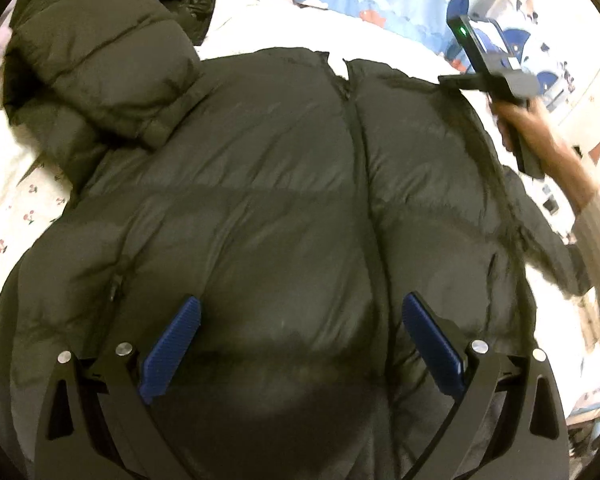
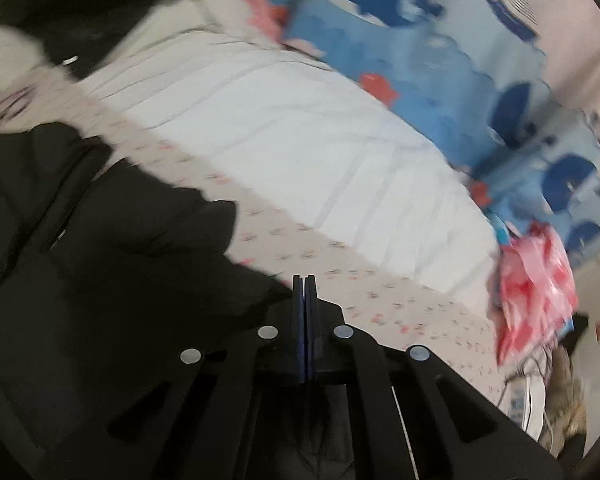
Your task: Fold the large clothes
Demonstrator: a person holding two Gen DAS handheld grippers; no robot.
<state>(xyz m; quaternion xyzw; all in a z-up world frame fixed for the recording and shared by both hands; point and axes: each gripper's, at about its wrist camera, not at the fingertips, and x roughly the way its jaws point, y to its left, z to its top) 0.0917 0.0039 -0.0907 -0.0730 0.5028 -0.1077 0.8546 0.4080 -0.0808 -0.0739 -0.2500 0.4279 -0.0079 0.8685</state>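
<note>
Left wrist view puts your left gripper nearest, hovering over the lower front of the dark puffer jacket with its blue pads wide apart and nothing between them. The jacket lies front up on the bed, its centre zip running away from you, and it fills most of the near part of the floral sheet. On the jacket's left, one sleeve is already doubled in over the shoulder, so I judge that first fold done. On the right, the jacket's side still spreads out toward the bed's right edge, and your right hand holds its gripper up above that far right shoulder, clear of the fabric as far as I can tell.

From the right wrist view, your right gripper has its fingers pressed together on nothing, just past the jacket's edge over bare sheet; that picture is smeared, so fine detail is lost. Beyond lie a white quilt and blue patterned bedding, with a red-and-white bundle toward the far right corner.

You are early on, by my reading: the right side wants folding in, then the body doubled over.
</note>
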